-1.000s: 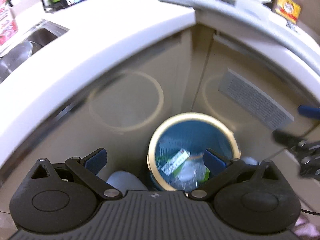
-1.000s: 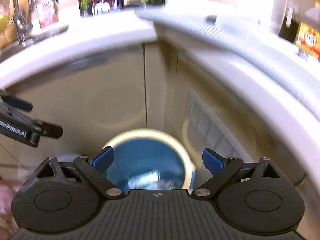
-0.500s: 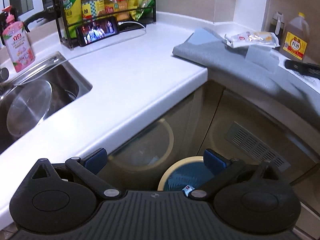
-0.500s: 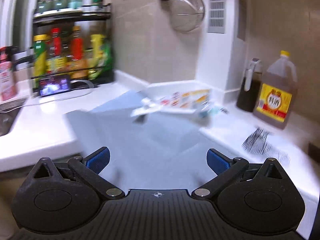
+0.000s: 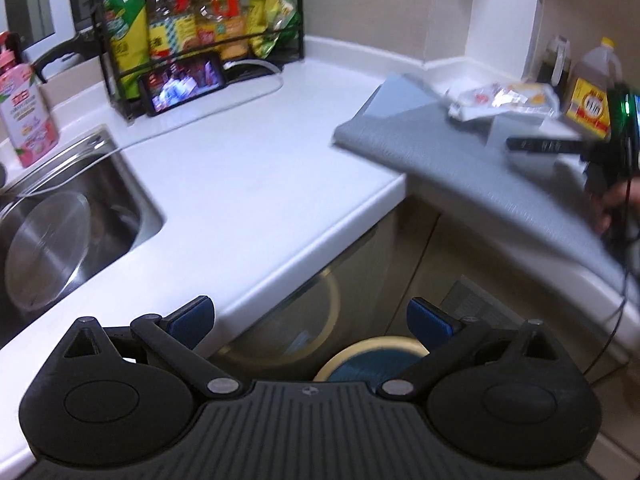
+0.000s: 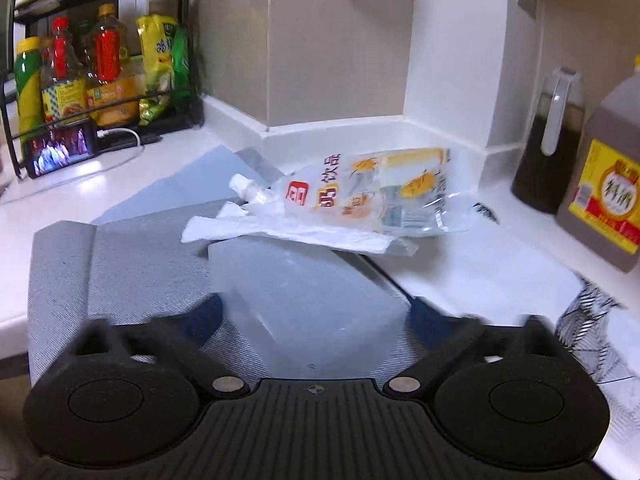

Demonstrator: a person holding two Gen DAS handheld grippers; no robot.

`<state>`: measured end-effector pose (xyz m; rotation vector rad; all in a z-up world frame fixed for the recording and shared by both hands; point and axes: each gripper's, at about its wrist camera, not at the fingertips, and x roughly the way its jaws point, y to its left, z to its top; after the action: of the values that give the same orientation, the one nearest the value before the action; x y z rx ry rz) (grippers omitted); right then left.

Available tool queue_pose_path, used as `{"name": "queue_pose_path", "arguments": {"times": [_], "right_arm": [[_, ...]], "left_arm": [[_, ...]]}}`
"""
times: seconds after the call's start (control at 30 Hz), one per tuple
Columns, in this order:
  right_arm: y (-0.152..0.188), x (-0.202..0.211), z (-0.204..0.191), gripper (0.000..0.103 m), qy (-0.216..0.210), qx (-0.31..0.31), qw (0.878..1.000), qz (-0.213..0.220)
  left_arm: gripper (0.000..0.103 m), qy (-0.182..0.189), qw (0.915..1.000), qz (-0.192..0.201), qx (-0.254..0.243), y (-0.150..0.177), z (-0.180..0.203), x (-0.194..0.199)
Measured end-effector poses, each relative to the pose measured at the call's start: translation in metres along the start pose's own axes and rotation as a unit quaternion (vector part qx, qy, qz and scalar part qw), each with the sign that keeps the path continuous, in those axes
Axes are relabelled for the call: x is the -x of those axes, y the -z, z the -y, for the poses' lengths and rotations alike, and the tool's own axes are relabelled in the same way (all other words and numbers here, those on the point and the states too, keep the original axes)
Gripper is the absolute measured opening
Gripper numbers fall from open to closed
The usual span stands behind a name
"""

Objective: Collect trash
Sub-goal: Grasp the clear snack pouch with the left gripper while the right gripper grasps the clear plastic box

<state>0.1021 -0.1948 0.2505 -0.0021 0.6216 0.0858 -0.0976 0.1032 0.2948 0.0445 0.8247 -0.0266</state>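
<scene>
The trash that was left to collect lay on the counter: an empty spouted drink pouch (image 6: 372, 194) resting on a crumpled white paper tissue (image 6: 280, 232), both on the grey cloth mat (image 6: 132, 264). In the right wrist view they were at about 12 o'clock from the right gripper (image 6: 316, 316), near but not touching it. Nothing had been picked up at this moment. The trash bin (image 5: 372, 354), blue inside with a cream rim, stood on the floor under the counter edge, and only a part of its rim showed in the left wrist view, so I cannot say what was inside. I judge that the task was not finished, because at least the pouch and the tissue had to go into the bin.

The right gripper was held low over the mat and pointed forward at the pouch, with its blue fingers spread wide and nothing between them. Its picture was a little blurred. The left gripper (image 5: 312, 320) was held above the bin and in front of the counter edge, also with fingers spread apart and empty. In its view the sink (image 5: 60, 216) was at 9 o'clock and the pouch at 2 o'clock, far from it. The cooking wine jug (image 6: 608, 196) stood at 3 o'clock from the pouch, well apart.
</scene>
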Motion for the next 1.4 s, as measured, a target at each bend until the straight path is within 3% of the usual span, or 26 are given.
{"name": "queue_pose_path", "arguments": {"times": [0.17,0.3,0.4,0.5,0.67,0.87,1.1,1.23,1.3,1.33,1.4], "right_arm": [[0.016,0.032,0.004,0.083,0.013,-0.007,1.0,0.023],[0.034,0.061,0.02,0.083,0.112,0.004,0.994,0.01],[0.045,0.073,0.049,0.083,0.161,-0.034,0.986,0.014],[0.05,0.069,0.075,0.083,0.184,-0.085,0.979,0.012],[0.051,0.059,0.091,0.084,0.187,-0.116,0.975,0.016],[0.051,0.054,0.097,0.085,0.179,-0.142,0.974,0.0],[0.05,0.05,0.1,0.086,0.177,-0.151,0.973,-0.013],[0.049,0.048,0.1,0.088,0.178,-0.147,0.973,-0.02],[0.049,0.048,0.1,0.088,0.178,-0.147,0.973,-0.021],[0.049,0.048,0.1,0.087,0.178,-0.148,0.973,-0.02],[0.049,0.049,0.101,0.08,0.181,-0.151,0.972,-0.016]], "left_arm": [[0.103,0.025,0.9992,0.031,-0.005,-0.035,0.032,-0.013],[0.103,0.046,0.9962,0.07,-0.026,-0.079,0.072,-0.03],[0.103,0.073,0.9886,0.108,-0.075,-0.116,0.115,-0.04],[0.103,0.091,0.9748,0.136,-0.151,-0.146,0.161,-0.061],[0.103,0.103,0.961,0.105,-0.234,-0.18,0.217,-0.119],[0.103,0.108,0.9572,0.094,-0.252,-0.196,0.254,-0.166],[0.103,0.097,0.9442,0.109,-0.295,-0.198,0.279,-0.181],[0.102,0.099,0.9435,0.1,-0.3,-0.201,0.282,-0.185],[0.08,0.103,0.9466,0.098,-0.29,-0.203,0.282,-0.186],[0.055,0.102,0.9487,0.09,-0.285,-0.204,0.282,-0.186],[0.039,0.102,0.9528,0.096,-0.269,-0.205,0.28,-0.183]]}}
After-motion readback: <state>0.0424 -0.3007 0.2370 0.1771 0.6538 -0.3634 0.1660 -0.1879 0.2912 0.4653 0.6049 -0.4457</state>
